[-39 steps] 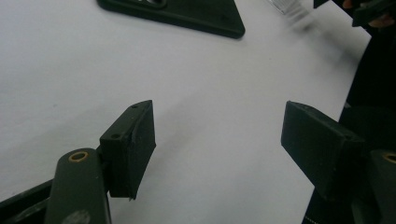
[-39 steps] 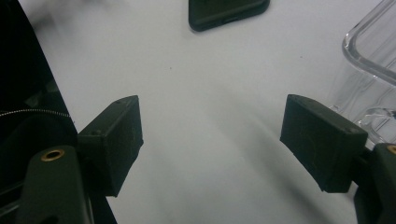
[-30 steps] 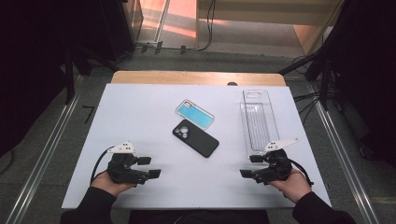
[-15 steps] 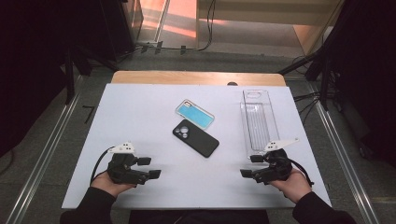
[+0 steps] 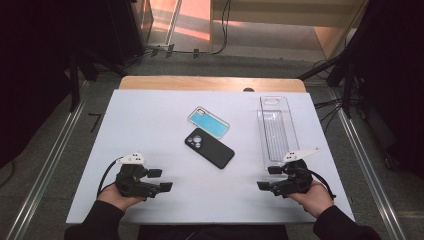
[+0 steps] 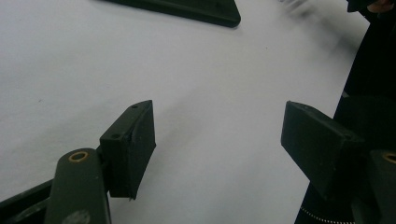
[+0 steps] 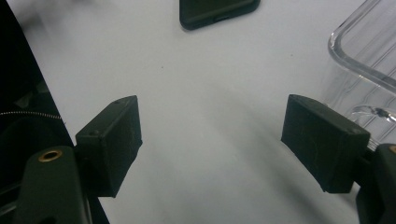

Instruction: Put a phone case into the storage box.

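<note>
A black phone (image 5: 209,148) lies camera side up in the middle of the white table (image 5: 150,125), and its edge also shows in the left gripper view (image 6: 187,9) and the right gripper view (image 7: 217,11). Just behind it lies a light-blue phone case (image 5: 209,122). My left gripper (image 5: 161,180) rests near the front left edge, pointing right, open, with only bare table between its jaws (image 6: 217,126). My right gripper (image 5: 266,178) rests near the front right edge, pointing left, open and holding nothing (image 7: 212,126).
A clear plastic tray (image 5: 277,131) lies lengthwise at the right of the table, its near corner (image 7: 369,51) close beside my right gripper. The table's front edge runs just beneath both hands. A wooden strip (image 5: 210,83) borders the far edge.
</note>
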Available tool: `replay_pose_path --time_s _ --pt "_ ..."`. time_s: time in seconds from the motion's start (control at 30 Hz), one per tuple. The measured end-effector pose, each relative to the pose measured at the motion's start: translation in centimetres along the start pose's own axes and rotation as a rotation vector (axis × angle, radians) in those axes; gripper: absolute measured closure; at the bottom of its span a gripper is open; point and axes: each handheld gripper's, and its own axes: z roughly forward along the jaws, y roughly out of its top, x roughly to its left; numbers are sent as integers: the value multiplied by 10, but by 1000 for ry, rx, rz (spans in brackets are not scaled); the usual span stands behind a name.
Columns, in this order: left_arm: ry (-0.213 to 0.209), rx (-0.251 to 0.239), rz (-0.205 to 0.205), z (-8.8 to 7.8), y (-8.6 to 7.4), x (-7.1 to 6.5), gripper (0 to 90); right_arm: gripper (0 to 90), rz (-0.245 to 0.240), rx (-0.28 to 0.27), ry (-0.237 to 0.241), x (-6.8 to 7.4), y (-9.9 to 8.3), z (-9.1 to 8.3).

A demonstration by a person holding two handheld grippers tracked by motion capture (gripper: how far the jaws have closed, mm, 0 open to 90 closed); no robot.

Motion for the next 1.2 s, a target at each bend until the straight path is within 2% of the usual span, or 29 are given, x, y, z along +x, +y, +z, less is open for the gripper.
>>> replay_pose_path --time_s 0.27,0.63,0.73,0.9,1.0,1.07,1.2 --pt "-12 2 10 1 0 -3 263 180 -4 3 0 -1 0 0" --pt "-11 -5 -1 0 0 -2 263 180 -4 4 -2 0 3 2" --pt "-10 -4 -2 0 0 -1 263 180 -7 8 11 1 6 3" --pt "-7 -4 -3 -1 0 -1 263 180 -19 3 22 6 11 4" --pt "-8 -4 -5 -1 0 -1 263 180 -34 8 38 13 15 8" --pt "-8 -3 -5 -1 0 -1 263 180 -61 6 43 19 22 12" --pt "-8 -7 -4 -1 0 -1 263 180 -74 0 46 24 27 15"
